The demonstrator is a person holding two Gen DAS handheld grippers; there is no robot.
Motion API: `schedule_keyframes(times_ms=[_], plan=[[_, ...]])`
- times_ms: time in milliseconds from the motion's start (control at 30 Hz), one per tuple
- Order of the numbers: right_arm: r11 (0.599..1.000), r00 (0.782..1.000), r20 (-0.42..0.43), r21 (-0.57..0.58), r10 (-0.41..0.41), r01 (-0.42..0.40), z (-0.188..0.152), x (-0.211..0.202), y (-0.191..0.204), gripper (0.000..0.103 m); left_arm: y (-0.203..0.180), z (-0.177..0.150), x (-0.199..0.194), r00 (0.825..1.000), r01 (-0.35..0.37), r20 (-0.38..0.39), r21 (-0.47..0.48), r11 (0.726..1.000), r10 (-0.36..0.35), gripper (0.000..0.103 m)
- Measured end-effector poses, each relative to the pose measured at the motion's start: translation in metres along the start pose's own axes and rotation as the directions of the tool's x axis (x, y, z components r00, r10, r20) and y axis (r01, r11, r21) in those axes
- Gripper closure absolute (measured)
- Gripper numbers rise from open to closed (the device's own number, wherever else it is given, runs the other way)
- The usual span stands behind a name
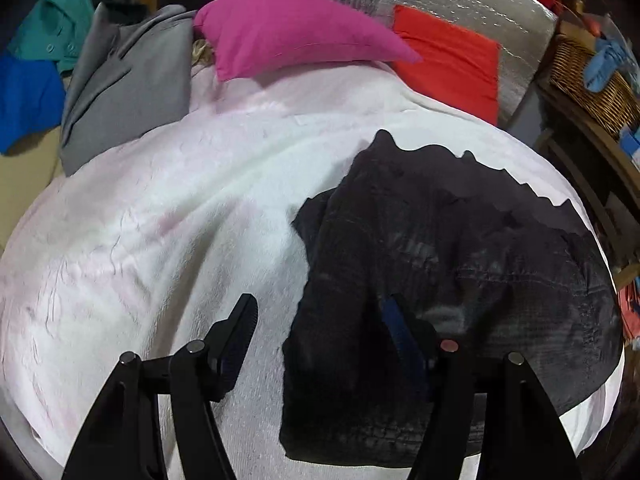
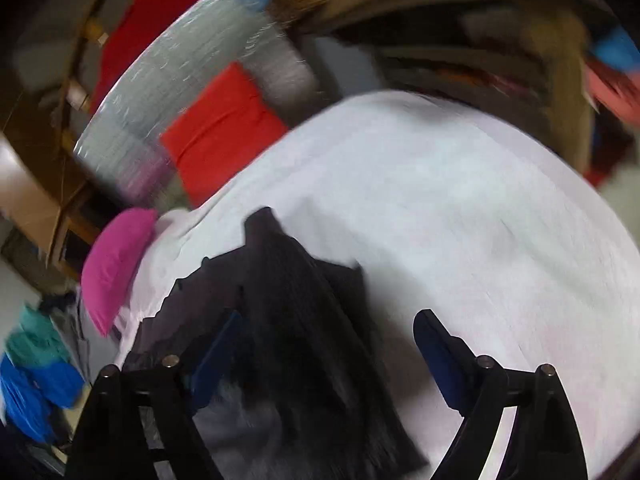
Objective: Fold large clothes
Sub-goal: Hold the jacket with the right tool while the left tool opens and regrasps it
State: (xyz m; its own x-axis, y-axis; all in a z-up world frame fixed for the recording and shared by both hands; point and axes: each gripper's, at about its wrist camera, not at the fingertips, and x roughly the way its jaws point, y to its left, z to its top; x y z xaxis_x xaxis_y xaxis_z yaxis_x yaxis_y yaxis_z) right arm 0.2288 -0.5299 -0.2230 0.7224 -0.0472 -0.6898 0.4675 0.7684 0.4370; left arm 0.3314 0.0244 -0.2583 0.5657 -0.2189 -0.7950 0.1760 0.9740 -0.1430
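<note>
Both my left gripper [image 1: 320,344] and right gripper [image 2: 328,356] have jaws apart; the dark crumpled fabric garment [image 1: 448,264] is unclamped and may unfold.

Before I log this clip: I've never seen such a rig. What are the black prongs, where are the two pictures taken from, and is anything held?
Each picture comes from a fisheye camera on a hand-held gripper, looking along its two fingers. Those are the prongs. The left gripper and right gripper both hang open over a dark garment lying on a white blanket. Neither holds it, as far as the blurred right view shows. Behind lie a pink pillow, an orange cushion and a grey garment.
</note>
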Motion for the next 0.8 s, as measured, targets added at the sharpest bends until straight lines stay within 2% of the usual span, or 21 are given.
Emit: schedule_keyframes(times_ms=[100,167,233,300,333,367,400,500,533,600,667,700,800], plan=[[0.999,0.996,-0.083,-0.026,-0.028,0.026,0.028,0.056,0.019,0.013,-0.001,-0.001,0.014,0.999,-0.002,-0.044,0.009,1.000,0.003,0.035],[0.997,0.993,-0.108,-0.055,-0.053,0.047,0.035,0.078,0.024,0.013,0.000,-0.003,0.021,0.999,0.012,-0.047,-0.003,1.000,-0.012,0.034],[0.997,0.983,-0.173,-0.066,-0.061,0.050,0.039,0.107,0.028,0.013,0.004,-0.003,0.024,0.999,0.028,-0.044,-0.028,0.999,-0.029,0.030],[0.998,0.964,-0.263,-0.061,-0.047,0.032,0.040,0.133,0.032,0.016,0.008,-0.001,0.027,0.998,0.042,-0.046,-0.045,0.998,-0.044,0.028],[0.997,0.957,-0.287,-0.069,-0.041,0.022,0.037,0.135,0.031,0.021,0.009,0.000,0.029,0.998,0.044,-0.048,-0.048,0.998,-0.046,0.027],[0.994,0.953,-0.297,-0.106,-0.062,0.032,0.034,0.140,0.038,0.041,0.010,0.001,0.030,0.998,0.045,-0.050,-0.049,0.998,-0.048,0.027],[0.989,0.957,-0.278,-0.140,-0.082,0.044,0.032,0.136,0.045,0.054,0.010,0.002,0.030,0.998,0.044,-0.047,-0.048,0.998,-0.047,0.027],[0.986,0.981,-0.174,-0.155,-0.081,0.054,0.035,0.111,0.048,0.076,0.005,0.010,0.027,1.000,0.011,-0.014,-0.031,0.999,-0.011,0.027],[0.988,0.989,-0.127,-0.146,-0.074,0.055,0.038,0.101,0.047,0.078,0.003,0.013,0.026,1.000,-0.003,0.002,-0.023,1.000,0.003,0.027],[0.979,0.991,-0.055,-0.168,-0.123,0.112,0.036,0.097,0.044,0.078,-0.002,0.019,0.024,0.999,-0.024,0.029,-0.017,1.000,0.024,0.027],[0.973,0.978,-0.109,-0.170,-0.179,0.159,0.027,0.120,0.034,0.078,-0.005,0.021,0.032,0.999,-0.040,0.003,-0.010,0.999,0.040,0.027],[0.974,0.975,-0.127,-0.160,-0.183,0.162,0.023,0.130,0.030,0.078,-0.007,0.020,0.037,0.999,-0.042,-0.018,-0.005,0.999,0.042,0.027],[0.991,0.989,-0.096,-0.077,-0.115,0.107,0.023,0.119,0.020,0.076,-0.004,0.018,0.038,0.999,-0.032,-0.035,-0.024,0.999,0.031,0.027]])
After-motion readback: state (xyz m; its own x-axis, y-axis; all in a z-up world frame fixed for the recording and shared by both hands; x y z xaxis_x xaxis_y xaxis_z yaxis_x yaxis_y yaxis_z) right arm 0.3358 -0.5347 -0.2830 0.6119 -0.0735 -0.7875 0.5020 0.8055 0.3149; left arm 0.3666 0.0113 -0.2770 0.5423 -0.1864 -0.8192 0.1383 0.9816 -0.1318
